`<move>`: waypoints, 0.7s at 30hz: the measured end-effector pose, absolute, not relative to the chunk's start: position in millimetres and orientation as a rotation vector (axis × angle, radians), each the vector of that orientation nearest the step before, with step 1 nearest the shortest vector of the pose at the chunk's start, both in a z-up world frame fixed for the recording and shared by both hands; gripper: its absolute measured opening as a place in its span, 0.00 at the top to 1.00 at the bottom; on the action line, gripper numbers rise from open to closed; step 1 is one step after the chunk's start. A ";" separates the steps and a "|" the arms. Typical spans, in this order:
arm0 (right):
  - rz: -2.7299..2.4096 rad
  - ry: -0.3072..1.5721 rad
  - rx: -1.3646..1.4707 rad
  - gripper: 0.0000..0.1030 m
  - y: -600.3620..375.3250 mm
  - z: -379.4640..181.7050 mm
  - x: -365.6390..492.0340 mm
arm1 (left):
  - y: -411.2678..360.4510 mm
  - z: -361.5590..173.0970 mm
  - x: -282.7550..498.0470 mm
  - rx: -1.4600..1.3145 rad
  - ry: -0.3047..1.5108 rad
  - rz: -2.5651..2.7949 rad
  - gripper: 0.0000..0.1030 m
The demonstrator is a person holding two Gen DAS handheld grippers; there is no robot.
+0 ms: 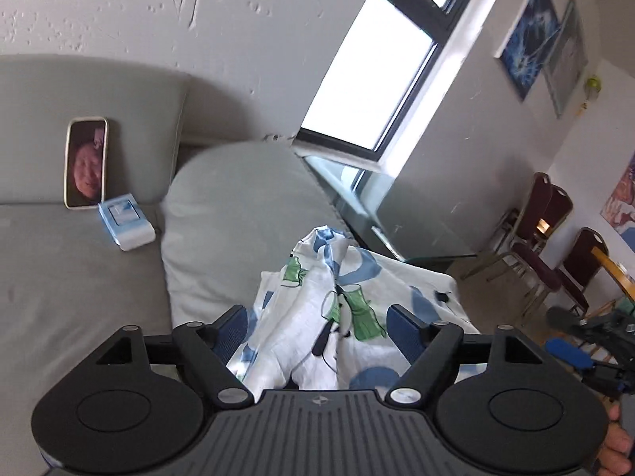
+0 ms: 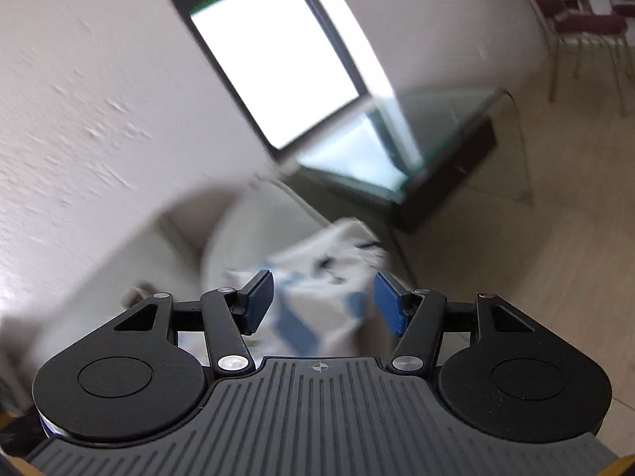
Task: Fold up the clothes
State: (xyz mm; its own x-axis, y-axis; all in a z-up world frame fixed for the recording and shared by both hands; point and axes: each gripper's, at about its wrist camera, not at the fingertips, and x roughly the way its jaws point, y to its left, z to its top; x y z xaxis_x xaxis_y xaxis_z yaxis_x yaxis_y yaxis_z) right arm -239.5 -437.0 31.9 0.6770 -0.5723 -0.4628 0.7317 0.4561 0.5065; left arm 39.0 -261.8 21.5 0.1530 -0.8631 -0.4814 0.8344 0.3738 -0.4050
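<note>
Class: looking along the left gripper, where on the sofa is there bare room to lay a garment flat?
The grey seat left of the armrest, in front of the phone and tissue pack, is bare. The armrest end is crowded by the printed cloth.

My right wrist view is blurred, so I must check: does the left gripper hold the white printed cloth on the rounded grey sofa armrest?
Observer: No. The left gripper is open; the white cloth with blue and green print lies loose between its fingers.
Operator: Is anything else on the sofa?
Observer: A phone in a pale case leans upright against the grey sofa backrest.
Operator: Anything beside it?
Observer: A small blue and white packet lies on the seat, at the phone's foot.
</note>
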 end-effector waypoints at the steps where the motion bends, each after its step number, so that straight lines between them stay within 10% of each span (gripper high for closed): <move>1: -0.723 0.261 0.746 0.38 -432.1 35.2 -235.7 | -261.0 23.5 36.9 -0.044 0.727 -1.231 0.27; 10: -0.688 0.692 1.051 0.96 -489.5 -60.2 -157.5 | -210.1 27.7 5.1 -0.052 0.894 -1.410 0.32; 21: -0.773 0.728 0.991 0.99 -492.6 -55.2 -143.9 | -89.2 32.4 -14.8 -0.073 0.935 -1.438 0.32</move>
State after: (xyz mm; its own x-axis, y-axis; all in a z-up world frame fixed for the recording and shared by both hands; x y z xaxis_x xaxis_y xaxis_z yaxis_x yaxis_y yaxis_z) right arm -143.9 -492.6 -55.2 0.5285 -0.2268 -0.8181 0.8301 0.3399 0.4420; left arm -14.8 -89.2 32.4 -0.1435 -0.8553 -0.4979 0.8024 0.1939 -0.5644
